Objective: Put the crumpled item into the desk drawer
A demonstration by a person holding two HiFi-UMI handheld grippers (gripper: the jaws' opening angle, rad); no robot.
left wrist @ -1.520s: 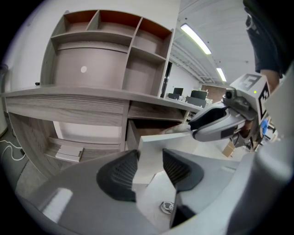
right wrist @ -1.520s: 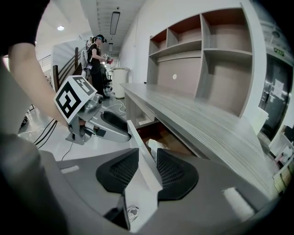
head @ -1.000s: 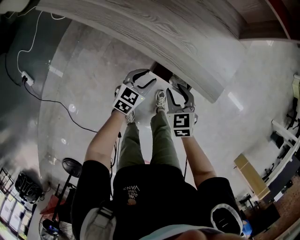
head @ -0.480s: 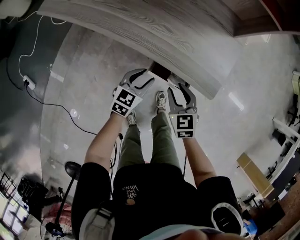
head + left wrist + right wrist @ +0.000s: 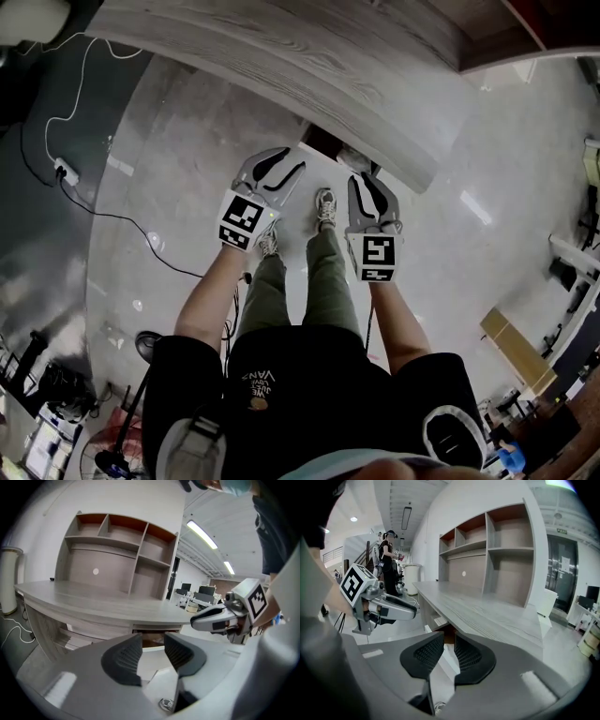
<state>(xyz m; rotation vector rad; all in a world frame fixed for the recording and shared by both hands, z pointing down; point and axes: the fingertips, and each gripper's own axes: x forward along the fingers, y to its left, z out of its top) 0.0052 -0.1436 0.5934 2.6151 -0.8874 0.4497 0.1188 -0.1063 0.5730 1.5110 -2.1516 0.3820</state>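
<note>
The grey wood desk curves across the top of the head view. Its drawer stands open under the edge, dark brown inside. A small pale lump shows at the drawer's right side; I cannot tell whether it is the crumpled item. My left gripper and right gripper hang just in front of the drawer, a little apart. Both pairs of jaws are closing with nothing between them. In the left gripper view the drawer shows past the pads. The right gripper's pads stand closer together.
A shelf unit stands on the desk's back. The person's shoes are on the glossy floor below the drawer. A power strip with a white cable lies at the left. Wooden boards lie at the right. Another person stands far off.
Both grippers have drawn back a little from the drawer toward the person.
</note>
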